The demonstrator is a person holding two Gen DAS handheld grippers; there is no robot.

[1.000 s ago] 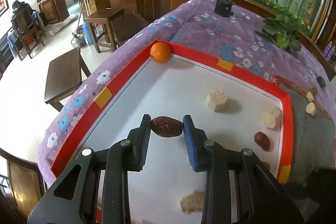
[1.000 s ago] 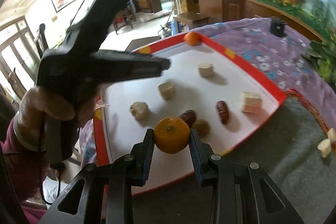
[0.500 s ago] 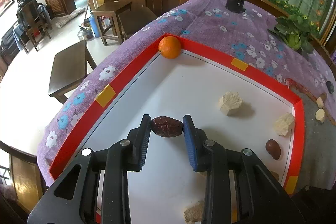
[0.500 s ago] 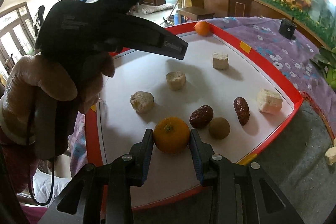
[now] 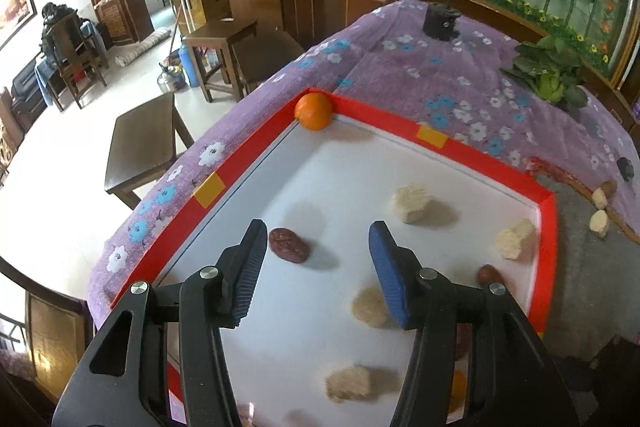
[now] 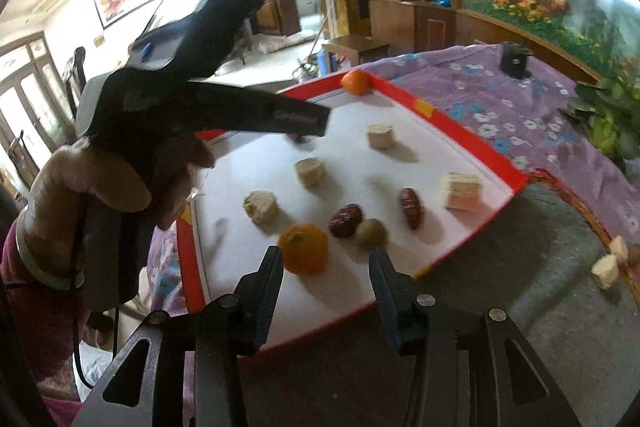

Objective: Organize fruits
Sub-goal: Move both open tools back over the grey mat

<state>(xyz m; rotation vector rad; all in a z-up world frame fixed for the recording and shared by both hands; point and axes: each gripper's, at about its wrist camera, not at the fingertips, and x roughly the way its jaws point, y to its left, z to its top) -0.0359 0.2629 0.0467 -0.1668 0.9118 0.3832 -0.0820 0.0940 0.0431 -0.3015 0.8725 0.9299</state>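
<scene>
Left hand [image 6: 108,187] clamps handle, left gripper [image 5: 318,247] jaws wide over tray [image 5: 546,247], holding nothing; red date [image 5: 288,245] lies on tray floor just beside its left finger. Left view only: orange [image 5: 313,111] in far corner, seen close. Right gripper [image 6: 326,267] jaws wide, empty; second orange [image 6: 304,249] on tray near its left finger. Right view only: brown round fruit [image 6: 371,233], two dates beside it. Lettering on left gripper body unreadable.

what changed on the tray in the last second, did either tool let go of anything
Both let go. The left tool opened and its red date now lies on the white tray. The right tool opened, leaving its orange on the tray. The corner orange and pale chunks stayed put.
</scene>
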